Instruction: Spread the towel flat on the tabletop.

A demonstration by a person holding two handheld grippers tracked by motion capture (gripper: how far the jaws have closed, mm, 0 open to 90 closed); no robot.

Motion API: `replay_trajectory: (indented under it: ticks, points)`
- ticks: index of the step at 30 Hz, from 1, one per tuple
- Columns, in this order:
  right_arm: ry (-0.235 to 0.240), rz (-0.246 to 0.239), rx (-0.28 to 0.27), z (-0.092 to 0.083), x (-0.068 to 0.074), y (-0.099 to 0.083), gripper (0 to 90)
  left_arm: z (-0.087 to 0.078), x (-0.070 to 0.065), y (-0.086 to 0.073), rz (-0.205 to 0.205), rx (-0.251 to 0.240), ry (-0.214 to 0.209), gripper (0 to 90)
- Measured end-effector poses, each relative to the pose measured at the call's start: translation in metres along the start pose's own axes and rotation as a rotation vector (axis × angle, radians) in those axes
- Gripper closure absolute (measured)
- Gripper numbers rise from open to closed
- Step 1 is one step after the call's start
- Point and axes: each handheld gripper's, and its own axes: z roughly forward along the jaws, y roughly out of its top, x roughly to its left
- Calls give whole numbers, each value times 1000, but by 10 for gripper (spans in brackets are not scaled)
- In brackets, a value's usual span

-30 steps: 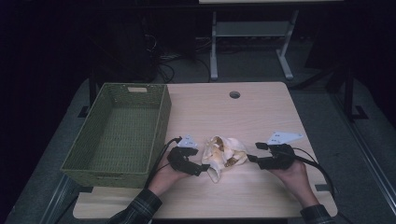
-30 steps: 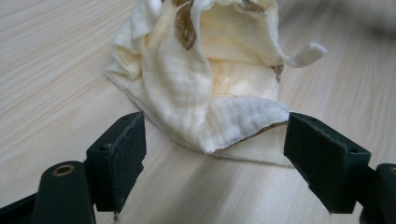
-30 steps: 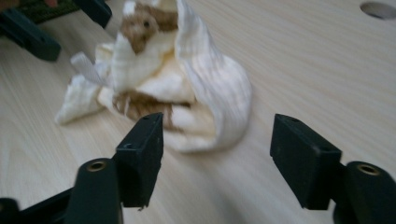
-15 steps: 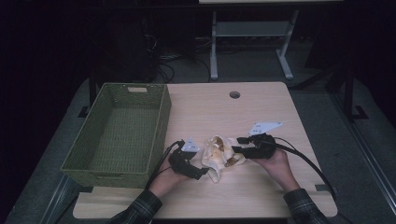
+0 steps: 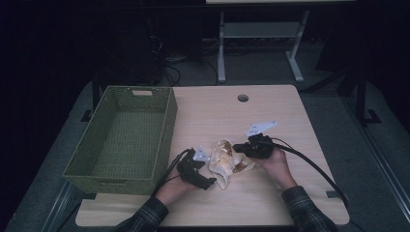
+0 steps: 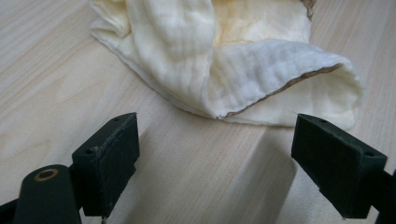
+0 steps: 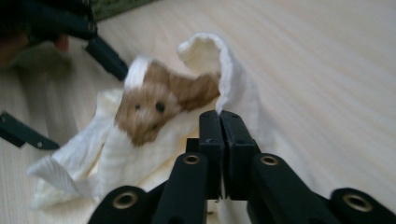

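A crumpled cream cloth (image 5: pixel 226 164) with a brown bear face printed on it (image 7: pixel 149 112) lies on the wooden table (image 5: pixel 217 111) near the front middle. My right gripper (image 5: pixel 240 148) (image 7: pixel 219 117) is shut on the cloth's right edge, and a fold of fabric rises above the jaws. At the cloth's left side my left gripper (image 5: pixel 206 170) (image 6: pixel 215 133) is open and low over the table. Its jaws stand wide apart just short of the cloth's folded hem (image 6: pixel 280 88), holding nothing.
A green woven basket (image 5: pixel 167 125) stands empty on the table's left part, close behind the left hand. A round cable hole (image 5: pixel 242 98) sits near the far edge. Black cables (image 5: pixel 309 164) trail from both grippers toward the front.
My right gripper has travelled left from the table's right side to the cloth and shut on its edge. The left gripper has stayed beside the cloth.
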Motion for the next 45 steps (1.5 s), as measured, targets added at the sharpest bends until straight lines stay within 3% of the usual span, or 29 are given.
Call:
replay_trajectory:
  ticks: [3, 13, 16, 17, 18, 19, 27, 28, 29, 34, 36, 37, 40, 41, 42, 45]
  points:
    - [-31, 17, -42, -17, -13, 9, 892, 1, -1, -1, 2, -8, 6, 141]
    - [-137, 30, -41, -39, -49, 30, 893, 1, -2, -3, -10, -33, 5, 140]
    - [-175, 47, -37, -45, -64, 33, 893, 1, -2, -3, -10, -29, 5, 140]
    - [-201, 76, -29, -47, -74, 32, 892, 1, -1, -3, -9, -30, 5, 140]
    - [-201, 76, -29, -47, -74, 32, 892, 1, -1, -3, -9, -30, 5, 140]
    - [-234, 90, -11, -46, -84, 29, 892, 1, -1, -3, -8, -30, 5, 140]
    - [-275, 167, 60, -30, -114, 15, 884, 0, -1, -3, -1, -24, 6, 140]
    - [-281, 180, 78, -27, -116, 13, 853, 0, -1, -3, -1, -24, 6, 140]
    - [-292, 198, 98, -22, -120, 8, 751, 0, -1, -3, 0, -25, 6, 140]
    - [-266, 197, 57, -29, -112, 5, 665, 0, -1, -3, -6, -33, 4, 139]
    - [-235, 176, 28, -38, -97, 3, 647, 0, -1, -3, 0, -27, 6, 138]
    - [-235, 176, 28, -38, -97, 3, 647, 0, -1, -3, -7, -32, 6, 138]
    - [-197, 155, 25, -44, -80, 0, 642, 1, -2, -4, -11, -41, 8, 138]
    - [-165, 146, 21, -47, -68, -3, 643, 1, -2, -4, -12, -43, 8, 138]
    - [-165, 146, 21, -47, -68, -3, 643, 1, -2, -4, -11, -42, 9, 138]
    - [-107, 126, 20, -50, -48, -12, 637, 1, -1, -4, -7, -44, 11, 138]
